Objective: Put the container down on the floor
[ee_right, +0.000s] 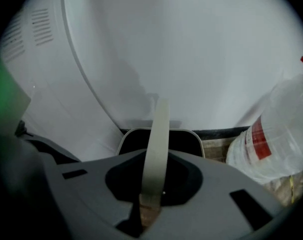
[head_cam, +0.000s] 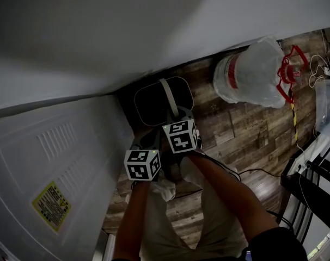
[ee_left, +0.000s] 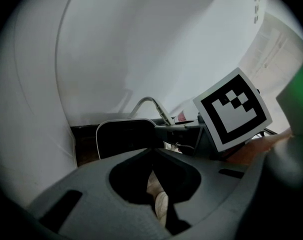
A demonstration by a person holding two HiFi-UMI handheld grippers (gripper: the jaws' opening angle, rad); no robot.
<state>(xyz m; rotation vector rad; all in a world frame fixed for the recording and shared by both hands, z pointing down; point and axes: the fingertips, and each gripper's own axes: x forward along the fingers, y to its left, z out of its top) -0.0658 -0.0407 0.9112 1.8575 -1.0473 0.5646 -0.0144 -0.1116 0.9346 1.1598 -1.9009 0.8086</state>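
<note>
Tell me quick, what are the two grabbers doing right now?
Left gripper: shut, jaws together, gripping nothing I can see.
Right gripper: shut on the handle of the container.

Container (head_cam: 157, 101) close to wall (head_cam: 99, 31), btwn appliance (head_cam: 56, 167) on L & bagged bucket (head_cam: 252, 75) on floor (head_cam: 241, 140) at R.

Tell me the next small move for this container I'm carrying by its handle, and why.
Probably lower the right gripper straight down a little. Its jaws are shut on the handle, which stands upright, and no view shows the container resting on the wood floor yet. The container is close beside the white appliance, so keep the descent straight.
</note>
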